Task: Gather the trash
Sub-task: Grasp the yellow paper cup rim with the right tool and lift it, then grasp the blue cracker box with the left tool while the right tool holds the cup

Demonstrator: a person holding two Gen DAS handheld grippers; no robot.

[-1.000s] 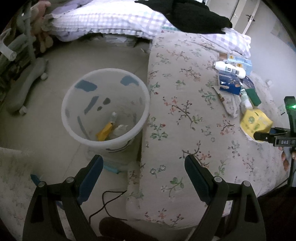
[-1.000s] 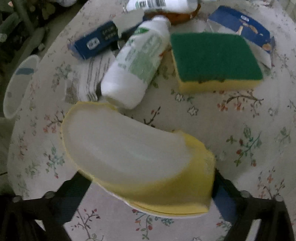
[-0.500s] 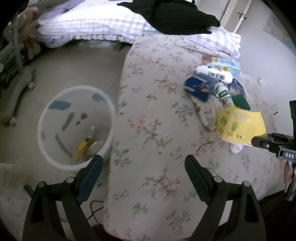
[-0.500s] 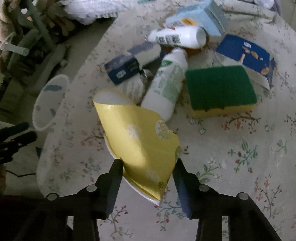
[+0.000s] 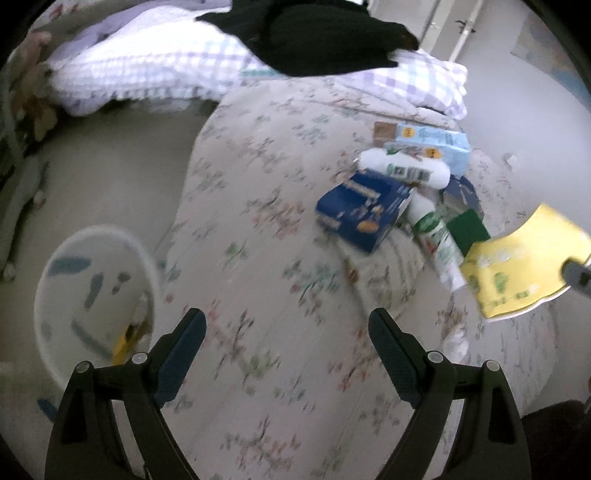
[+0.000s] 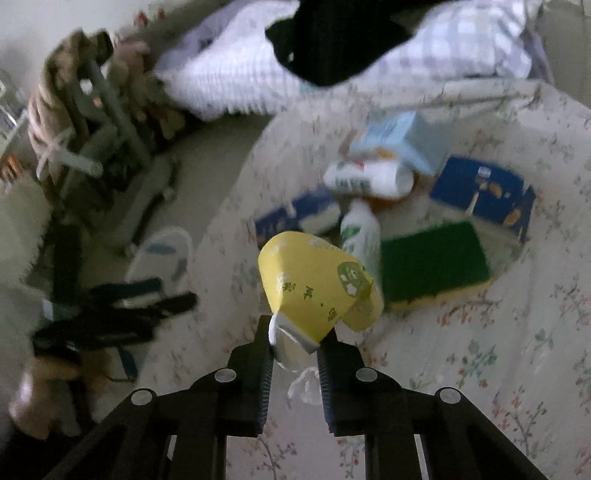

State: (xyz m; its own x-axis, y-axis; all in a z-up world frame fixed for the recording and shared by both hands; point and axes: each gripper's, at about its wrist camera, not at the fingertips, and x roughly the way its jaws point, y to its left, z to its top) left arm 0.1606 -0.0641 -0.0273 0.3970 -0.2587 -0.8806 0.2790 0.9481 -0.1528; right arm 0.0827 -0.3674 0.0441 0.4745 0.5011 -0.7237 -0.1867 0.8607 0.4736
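Observation:
My right gripper (image 6: pixel 295 332) is shut on a crushed yellow paper cup (image 6: pixel 314 284) and holds it above the floral bed cover (image 6: pixel 517 332). The cup also shows at the right edge of the left wrist view (image 5: pixel 517 269). My left gripper (image 5: pixel 286 339) is open and empty, above the bed's near edge. A white trash bin (image 5: pixel 92 295) stands on the floor left of the bed, with yellow trash inside; it shows small in the right wrist view (image 6: pixel 162 254). The left gripper appears there as a dark shape (image 6: pixel 122 310).
On the bed lie blue boxes (image 5: pixel 364 210), white bottles (image 5: pixel 406 170), a green and yellow sponge (image 6: pixel 432 266), a light blue carton (image 5: pixel 432 142) and a crumpled white scrap (image 6: pixel 304 386). A checked quilt (image 5: pixel 155 74) with black clothing (image 5: pixel 314 33) lies behind. A chair base (image 6: pixel 110 147) stands on the floor.
The right gripper has lifted the yellow cup off the bed and pulled back. The left gripper has swung right, from over the bin toward the bed.

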